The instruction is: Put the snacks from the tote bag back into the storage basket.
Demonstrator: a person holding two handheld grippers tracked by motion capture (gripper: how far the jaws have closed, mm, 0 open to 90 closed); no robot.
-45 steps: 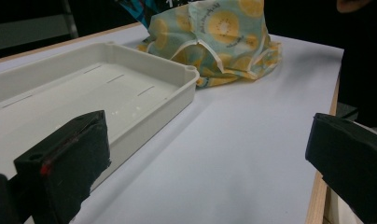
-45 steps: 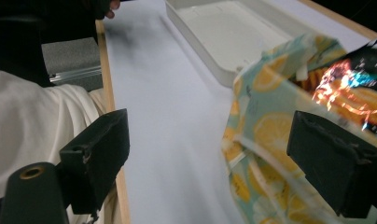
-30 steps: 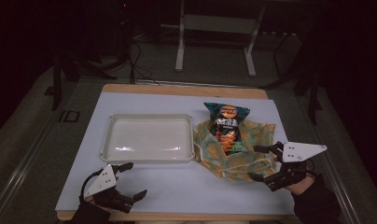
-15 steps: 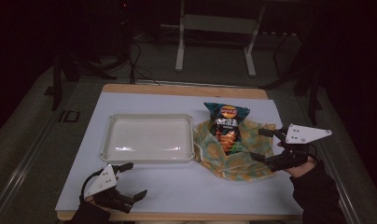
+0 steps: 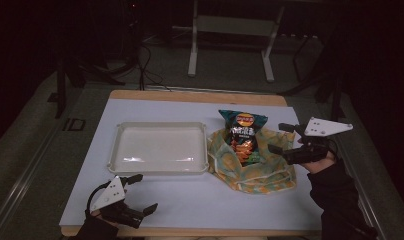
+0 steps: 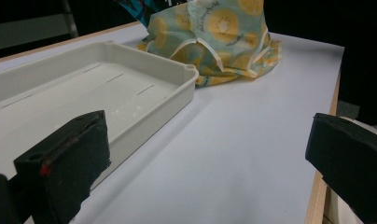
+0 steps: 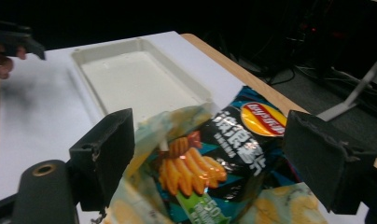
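Dark surroundings frame the white table (image 5: 190, 200), which has a wooden edge along its far side and metal stand legs on the floor behind it. Your work area holds three items. A shallow white tray (image 5: 159, 148) sits left of centre, empty, with its long side facing you. Just to its right lies a cloth bag (image 5: 255, 172) printed with yellow citrus slices on pale green, crumpled and open at the top; its near-left edge comes right up to the tray's right rim. A bag of chips (image 5: 242, 135) lies partly inside the cloth bag, logo end pointing away from you and sticking out past the cloth.

Your right tool (image 5: 285, 138) is at the right side of the cloth bag, level with the chip bag. Its jaws are spread wide and grip nothing. In the right gripper view, the chip bag (image 7: 224, 158) lies between the two jaws, with the cloth (image 7: 144, 140) folded up along its left side and the tray (image 7: 135, 79) beyond.

Your left tool (image 5: 142, 192) is at the near-left corner of the table, well apart from the bag and in front of the tray. Its jaws are also spread wide and hold nothing. In the left gripper view, the tray's corner (image 6: 186, 77) lies ahead on the left, and the cloth bag (image 6: 219, 42) lies beyond it.
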